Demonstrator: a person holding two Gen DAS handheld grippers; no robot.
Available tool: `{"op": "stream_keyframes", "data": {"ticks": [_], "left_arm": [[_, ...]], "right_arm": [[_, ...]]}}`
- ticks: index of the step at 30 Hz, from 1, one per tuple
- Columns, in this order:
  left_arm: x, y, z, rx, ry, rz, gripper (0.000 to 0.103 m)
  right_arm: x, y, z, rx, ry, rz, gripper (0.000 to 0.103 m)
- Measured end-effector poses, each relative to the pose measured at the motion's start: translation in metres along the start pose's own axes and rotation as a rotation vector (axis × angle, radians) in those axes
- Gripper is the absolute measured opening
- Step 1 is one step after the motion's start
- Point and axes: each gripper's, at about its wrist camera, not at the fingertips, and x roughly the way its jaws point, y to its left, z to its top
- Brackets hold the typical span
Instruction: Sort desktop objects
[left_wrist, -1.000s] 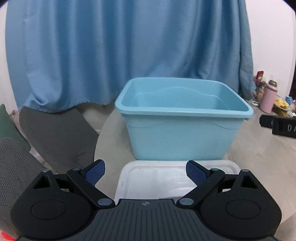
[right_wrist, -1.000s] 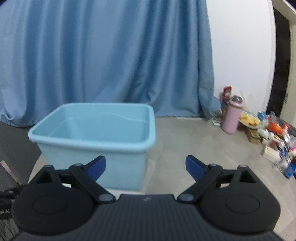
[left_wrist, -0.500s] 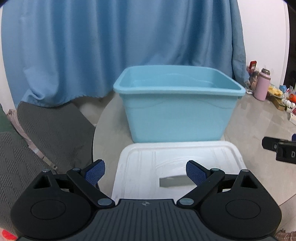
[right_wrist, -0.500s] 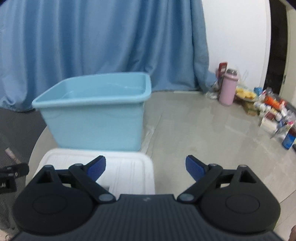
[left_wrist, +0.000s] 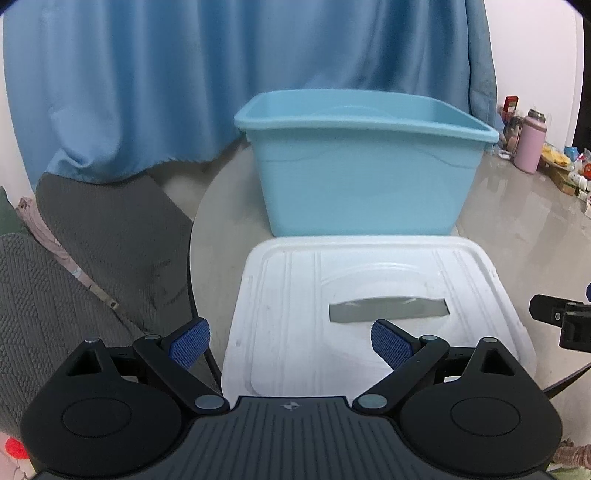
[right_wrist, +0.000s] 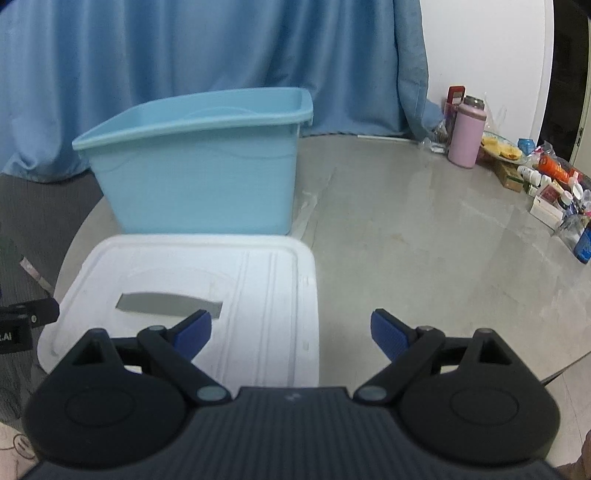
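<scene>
A light blue plastic tub (left_wrist: 364, 173) stands on the round grey table (left_wrist: 221, 206); it also shows in the right wrist view (right_wrist: 199, 170). A white lid (left_wrist: 369, 299) with a slot handle lies flat in front of the tub, and it shows in the right wrist view (right_wrist: 207, 295) too. My left gripper (left_wrist: 290, 341) is open and empty above the lid's near left edge. My right gripper (right_wrist: 291, 334) is open and empty above the lid's near right edge.
A pink bottle (right_wrist: 466, 134) and several small packets and bottles (right_wrist: 546, 184) crowd the table's far right. A blue curtain (left_wrist: 221, 74) hangs behind. Grey cushioned seats (left_wrist: 74, 258) sit left of the table. The right gripper's tip (left_wrist: 561, 317) shows in the left view.
Both grippers have pulled back and tilted down, so the white lid now fills more of each view. Both stay open.
</scene>
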Motion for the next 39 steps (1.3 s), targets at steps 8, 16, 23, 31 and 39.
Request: {"op": "stream_keyframes", "data": {"ticks": [8, 16, 23, 31, 39], "left_arm": [[0.012, -0.001, -0.008, -0.014, 0.041, -0.002, 0.096], [0.025, 0.001, -0.004, -0.037, 0.084, 0.001, 0.096], [0.042, -0.003, 0.007, -0.031, 0.131, -0.009, 0.096], [0.070, 0.001, 0.021, -0.040, 0.200, -0.008, 0.096], [0.095, 0.007, 0.037, -0.049, 0.258, -0.011, 0.096]], "right_arm": [[0.004, 0.004, -0.009, -0.012, 0.035, 0.008, 0.093], [0.014, 0.001, -0.009, -0.006, 0.071, 0.013, 0.093], [0.026, -0.003, -0.003, 0.008, 0.110, 0.018, 0.093], [0.049, -0.006, 0.009, 0.018, 0.176, 0.029, 0.093], [0.074, -0.005, 0.019, 0.026, 0.239, 0.040, 0.093]]}}
